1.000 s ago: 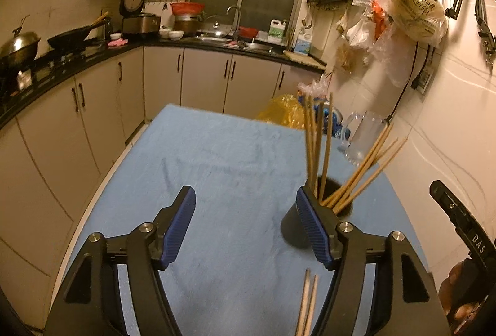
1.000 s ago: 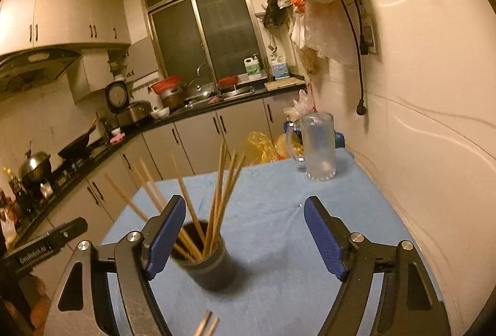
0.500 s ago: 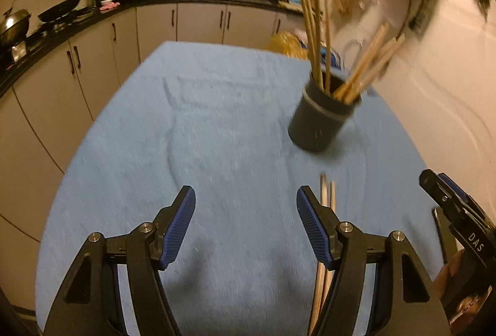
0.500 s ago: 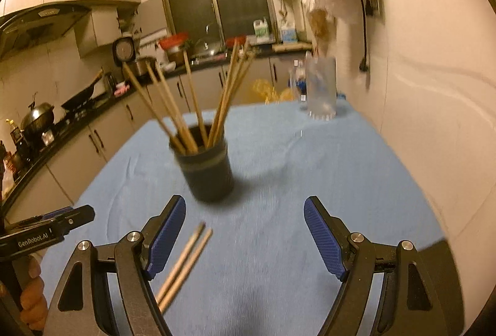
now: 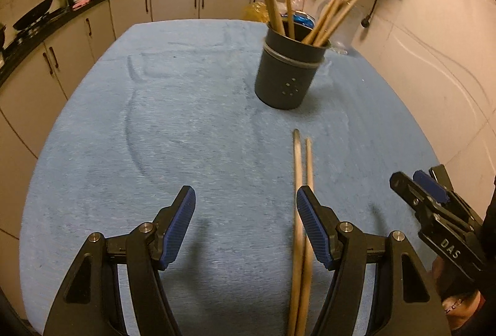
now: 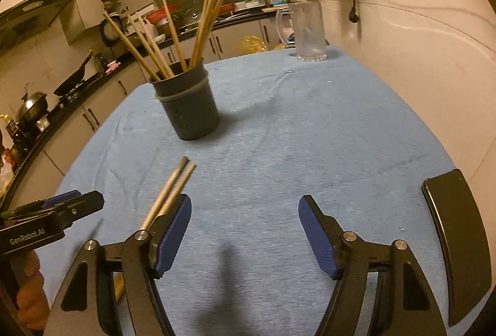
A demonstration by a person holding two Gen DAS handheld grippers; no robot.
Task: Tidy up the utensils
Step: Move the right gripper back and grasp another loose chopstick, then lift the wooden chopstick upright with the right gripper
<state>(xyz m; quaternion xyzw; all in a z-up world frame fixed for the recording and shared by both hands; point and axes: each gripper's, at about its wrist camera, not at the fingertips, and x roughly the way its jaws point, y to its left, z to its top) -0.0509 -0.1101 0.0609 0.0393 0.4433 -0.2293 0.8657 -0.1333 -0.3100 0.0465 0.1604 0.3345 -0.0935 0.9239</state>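
Observation:
A dark grey utensil holder (image 5: 286,78) (image 6: 190,109) stands on the blue tablecloth (image 5: 186,134) with several wooden chopsticks upright in it. Two loose chopsticks (image 5: 302,162) (image 6: 175,184) lie side by side on the cloth in front of the holder. My left gripper (image 5: 244,191) hangs open just above the cloth with nothing between its fingers; the loose pair runs under its right finger. My right gripper (image 6: 245,198) has its jaws closing over bare cloth, and the loose chopsticks pass beside its left finger.
A clear jug (image 6: 308,32) stands at the table's far end by the wall. A flat black object (image 6: 455,243) lies at the table's right edge. Kitchen counters with a wok (image 6: 74,78) run along the left and back.
Both grippers have come down toward the cloth and tipped downward. The loose chopsticks now lie close beside the fingers. The right jaws have narrowed slightly.

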